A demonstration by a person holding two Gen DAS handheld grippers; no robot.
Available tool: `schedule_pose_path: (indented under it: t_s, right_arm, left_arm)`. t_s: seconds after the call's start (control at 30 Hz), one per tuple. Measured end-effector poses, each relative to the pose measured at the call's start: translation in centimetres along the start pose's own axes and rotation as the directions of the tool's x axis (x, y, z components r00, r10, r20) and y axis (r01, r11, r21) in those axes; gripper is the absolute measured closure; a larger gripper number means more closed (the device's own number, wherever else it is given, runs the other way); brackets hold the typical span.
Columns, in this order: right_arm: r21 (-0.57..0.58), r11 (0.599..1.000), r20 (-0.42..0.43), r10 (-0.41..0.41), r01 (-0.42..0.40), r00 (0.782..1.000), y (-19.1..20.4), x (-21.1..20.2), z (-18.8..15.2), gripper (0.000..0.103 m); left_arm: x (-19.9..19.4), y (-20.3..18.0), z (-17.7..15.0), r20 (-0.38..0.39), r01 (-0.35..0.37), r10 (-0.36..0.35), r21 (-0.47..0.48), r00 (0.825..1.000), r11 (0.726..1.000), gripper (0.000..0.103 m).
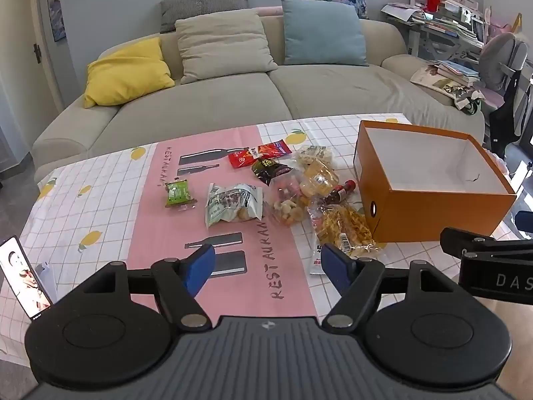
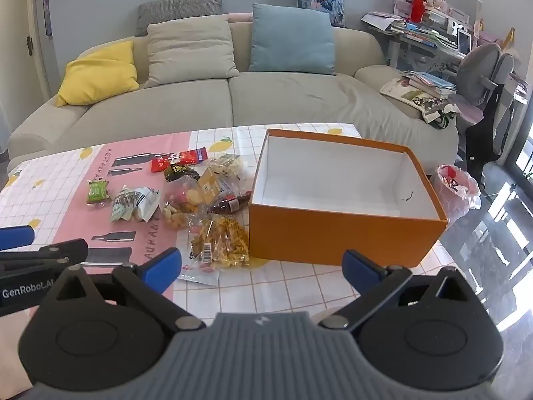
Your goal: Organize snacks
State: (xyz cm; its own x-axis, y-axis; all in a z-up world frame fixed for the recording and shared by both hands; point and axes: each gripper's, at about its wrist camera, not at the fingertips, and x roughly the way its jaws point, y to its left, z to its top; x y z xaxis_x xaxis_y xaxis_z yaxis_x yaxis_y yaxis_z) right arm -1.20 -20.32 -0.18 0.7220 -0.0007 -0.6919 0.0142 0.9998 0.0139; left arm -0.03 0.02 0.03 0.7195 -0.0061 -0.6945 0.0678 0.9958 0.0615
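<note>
Several snack packs lie on the tablecloth: a green pack (image 1: pixel 177 193), a white-green bag (image 1: pixel 233 205), a red pack (image 1: pixel 258 155), a dark pack (image 1: pixel 268 170), a clear bag of mixed snacks (image 1: pixel 288 201), a yellow noodle-snack bag (image 1: pixel 346 230) and a small dark bottle (image 1: pixel 341 191). An open, empty orange box (image 1: pixel 429 183) stands right of them; it also shows in the right wrist view (image 2: pixel 339 196). My left gripper (image 1: pixel 268 266) is open and empty, near the table's front edge. My right gripper (image 2: pixel 261 265) is open and empty, in front of the box.
A phone (image 1: pixel 23 276) leans at the table's left front corner. A sofa (image 1: pixel 233 100) with cushions stands behind the table. A pink-bagged bin (image 2: pixel 458 190) sits on the floor right of the table. A cluttered desk and chair (image 2: pixel 483 73) are at far right.
</note>
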Motion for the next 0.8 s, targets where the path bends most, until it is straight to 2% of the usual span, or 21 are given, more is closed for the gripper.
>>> schedule_pose_path:
  t_s: [0.4, 0.8]
  right_arm:
    - [0.009, 1.0, -0.018, 0.014, -0.014, 1.0, 0.0, 0.1, -0.3, 0.003]
    - [0.009, 1.0, -0.043, 0.019, -0.019, 0.999, -0.1, 0.2, -0.1, 0.003]
  left_arm:
    - [0.0, 1.1, -0.7, -0.009, 0.005, -0.005, 0.002, 1.0, 1.0, 0.018]
    - [0.7, 0.4, -0.8, -0.015, 0.0, 0.0, -0.003, 1.0, 1.0, 0.018]
